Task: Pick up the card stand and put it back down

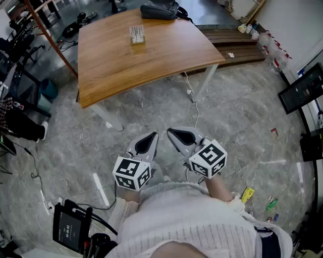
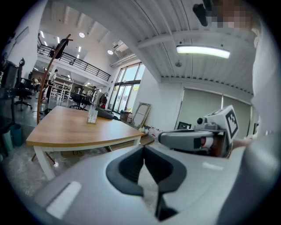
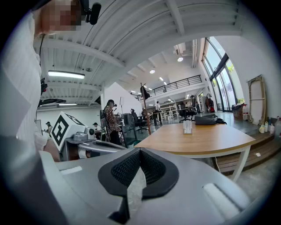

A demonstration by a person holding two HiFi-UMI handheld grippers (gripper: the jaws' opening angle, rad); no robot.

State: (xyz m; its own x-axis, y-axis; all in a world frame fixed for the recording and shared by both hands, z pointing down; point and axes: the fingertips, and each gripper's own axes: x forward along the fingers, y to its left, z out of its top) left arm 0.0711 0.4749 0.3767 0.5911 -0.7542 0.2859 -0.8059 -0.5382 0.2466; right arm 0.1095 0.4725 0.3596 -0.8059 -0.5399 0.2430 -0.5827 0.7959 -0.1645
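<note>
Open tabletop (image 1: 151,63) around card stand (image 1: 137,35); bag (image 1: 160,10) beyond.

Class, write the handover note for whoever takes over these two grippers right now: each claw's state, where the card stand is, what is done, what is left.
Left claw: shut, empty, held low over the floor, short of the table.
Right claw: shut, empty, beside the left one.
Card stand: upright on the far part of the wooden table, near a dark bag, with neither claw near it.
Done: nothing that shows; the stand is not held.
Left: step up to the table, open a claw, grip the stand, lift it, set it back down.
</note>
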